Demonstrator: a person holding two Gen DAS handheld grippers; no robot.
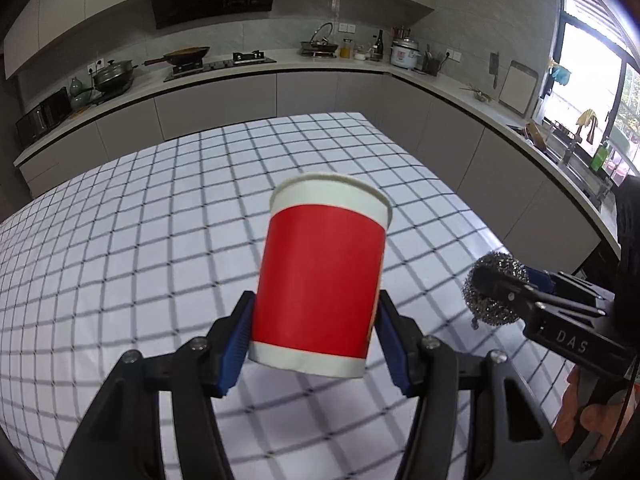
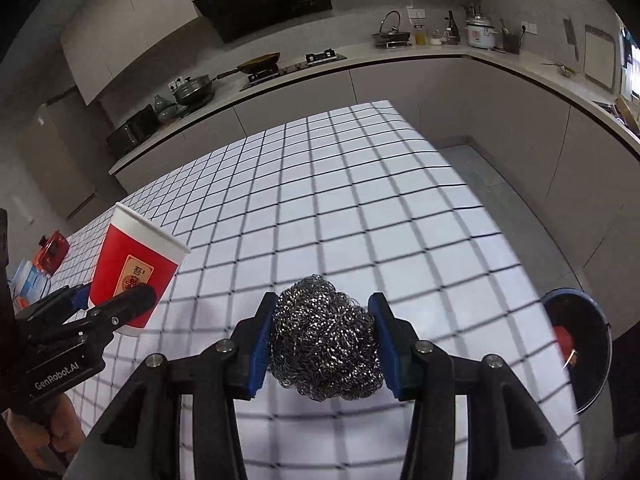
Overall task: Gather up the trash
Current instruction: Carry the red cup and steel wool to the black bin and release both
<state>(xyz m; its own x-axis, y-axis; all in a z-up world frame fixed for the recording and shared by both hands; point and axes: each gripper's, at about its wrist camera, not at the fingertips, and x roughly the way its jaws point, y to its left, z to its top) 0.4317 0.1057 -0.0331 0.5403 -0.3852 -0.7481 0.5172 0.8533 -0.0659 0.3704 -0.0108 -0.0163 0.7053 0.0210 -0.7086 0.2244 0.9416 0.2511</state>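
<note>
A red paper cup [image 1: 320, 280] with white bands at rim and base hangs upright above the checked tablecloth, my left gripper [image 1: 314, 340] shut on its lower half. From the right wrist view the same cup [image 2: 132, 272] shows at the left, a gold label on its side. A ball of steel wool [image 2: 326, 340] sits squeezed between the blue pads of my right gripper [image 2: 320, 344], also lifted over the cloth. In the left wrist view that steel wool [image 1: 494, 292] and right gripper [image 1: 486, 284] appear at the right edge. A dark round bin [image 2: 580, 344] holding something red stands off the table's right side.
The table [image 2: 360, 200] wears a white cloth with a black grid. Red and blue packets [image 2: 40, 264] lie at its far left. Kitchen counters [image 1: 320, 64] with a stove, pans and a rice cooker run behind. A hand [image 2: 56, 432] grips the left tool.
</note>
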